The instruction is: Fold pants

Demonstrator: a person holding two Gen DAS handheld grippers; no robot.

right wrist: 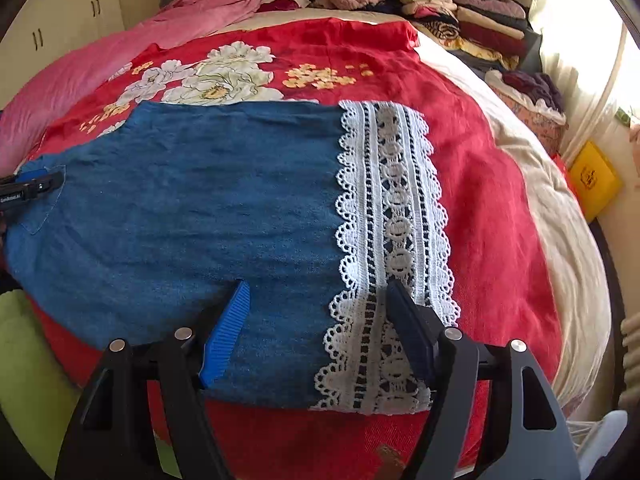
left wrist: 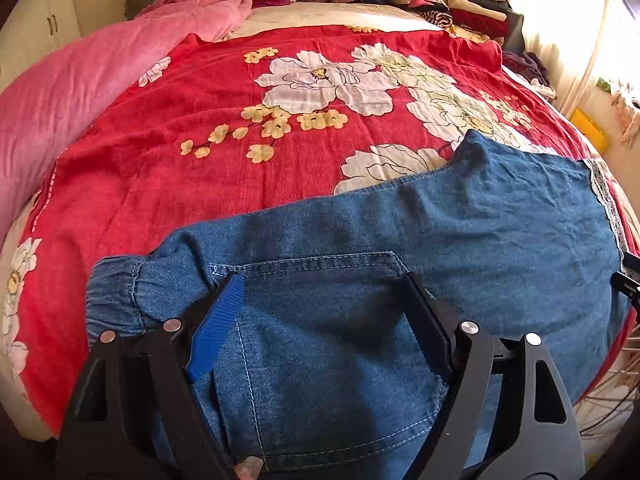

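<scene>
Blue denim pants lie flat on the red floral bedspread, waistband to the left, white lace hem to the right. My left gripper is open, jaws wide over the back pocket near the waist. My right gripper is open, hovering over the hem end, one finger over denim, the other over lace. The left gripper's tip shows at the left edge of the right wrist view.
A pink blanket lies along the bed's left side. Stacks of folded clothes sit at the far right of the bed. A yellow box stands beside the bed at the right. A green cloth lies at the near left.
</scene>
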